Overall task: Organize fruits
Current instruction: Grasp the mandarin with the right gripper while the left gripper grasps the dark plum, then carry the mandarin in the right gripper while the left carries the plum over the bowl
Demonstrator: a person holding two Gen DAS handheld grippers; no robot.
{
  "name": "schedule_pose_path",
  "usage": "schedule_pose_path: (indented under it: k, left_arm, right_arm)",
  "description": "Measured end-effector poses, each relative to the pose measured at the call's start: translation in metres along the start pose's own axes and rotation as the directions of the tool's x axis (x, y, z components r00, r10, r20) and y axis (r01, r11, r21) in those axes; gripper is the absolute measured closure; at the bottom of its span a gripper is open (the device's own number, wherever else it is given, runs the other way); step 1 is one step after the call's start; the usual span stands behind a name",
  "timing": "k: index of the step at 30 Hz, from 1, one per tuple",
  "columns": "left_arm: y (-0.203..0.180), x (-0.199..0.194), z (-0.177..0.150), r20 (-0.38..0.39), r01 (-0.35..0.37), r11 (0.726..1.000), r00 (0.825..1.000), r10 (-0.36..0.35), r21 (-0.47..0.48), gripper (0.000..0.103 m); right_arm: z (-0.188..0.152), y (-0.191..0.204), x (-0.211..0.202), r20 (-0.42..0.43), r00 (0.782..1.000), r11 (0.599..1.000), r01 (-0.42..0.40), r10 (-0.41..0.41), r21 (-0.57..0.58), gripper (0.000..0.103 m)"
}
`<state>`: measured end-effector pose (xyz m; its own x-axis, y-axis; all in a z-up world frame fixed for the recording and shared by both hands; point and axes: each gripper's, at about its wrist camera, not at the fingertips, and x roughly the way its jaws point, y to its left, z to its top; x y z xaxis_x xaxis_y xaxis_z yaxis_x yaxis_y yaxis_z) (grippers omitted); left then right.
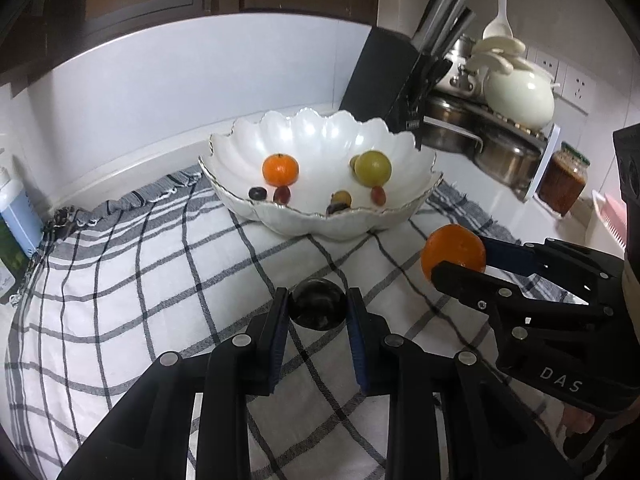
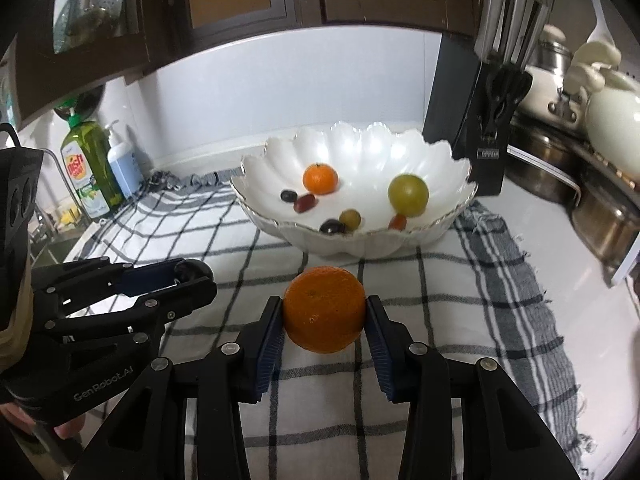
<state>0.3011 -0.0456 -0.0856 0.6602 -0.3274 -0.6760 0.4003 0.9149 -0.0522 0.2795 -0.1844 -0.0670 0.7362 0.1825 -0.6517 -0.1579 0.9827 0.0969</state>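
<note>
Left wrist view: left gripper (image 1: 318,306) pinching a dark plum (image 1: 317,304), up off the checked cloth (image 1: 160,280); white bowl (image 1: 240,136) farther back with small fruits inside. Right wrist view: right gripper (image 2: 325,316) squeezing an orange (image 2: 325,309), bowl straight ahead. Carrying step, probably. Next: reach over the bowl's rim, go low, then let go softly so nothing bounces out.

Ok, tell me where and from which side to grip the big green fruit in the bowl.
Grip the big green fruit across its widest middle, coming from above. It is round and sits low inside the white bowl, whose raised scalloped rim blocks a level approach. A small red fruit lies against its near side, so I would put the fingers at its left and right.
</note>
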Motion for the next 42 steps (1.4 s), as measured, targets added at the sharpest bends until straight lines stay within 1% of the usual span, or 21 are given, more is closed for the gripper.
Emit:
schedule_pose_path:
  k: [4, 12, 21, 25, 31, 37, 42]
  left_arm:
    - [-0.001, -0.013, 0.004, 0.036, -0.012, 1.0, 0.999, 0.012, 0.0, 0.075]
    - [-0.004, -0.036, 0.019, 0.111, -0.005, 1.0, 0.994, 0.005, 0.007, 0.075]
    - [-0.013, -0.054, 0.045, 0.203, -0.008, 1.0, 0.979, 0.002, 0.029, 0.075]
    - [-0.015, -0.056, 0.056, 0.231, -0.008, 0.999, 0.973, -0.001, 0.037, 0.075]
    - [-0.017, -0.052, 0.074, 0.262, -0.025, 0.998, 0.965, 0.011, 0.053, 0.075]
    - [-0.015, -0.041, 0.094, 0.272, -0.031, 0.998, 0.962, 0.015, 0.055, 0.075]
    - [-0.011, -0.029, 0.11, 0.269, -0.033, 0.998, 0.963, 0.018, 0.051, 0.075]
  right_arm:
    - [0.006, 0.001, -0.014, 0.04, 0.999, 1.0, 0.009, -0.008, -0.015, 0.061]
    - [0.022, 0.003, -0.038, 0.12, 0.992, 0.999, 0.034, -0.03, -0.037, 0.061]
    - [0.041, -0.002, -0.053, 0.193, 0.98, 0.998, 0.051, -0.045, -0.026, 0.061]
    - [0.051, -0.004, -0.057, 0.222, 0.973, 0.998, 0.063, -0.056, -0.022, 0.061]
    - [0.067, -0.012, -0.054, 0.245, 0.968, 0.998, 0.064, -0.06, -0.009, 0.061]
    - [0.083, -0.018, -0.043, 0.249, 0.967, 0.998, 0.067, -0.062, -0.012, 0.061]
    - [0.097, -0.022, -0.03, 0.245, 0.967, 0.997, 0.077, -0.068, -0.028, 0.061]
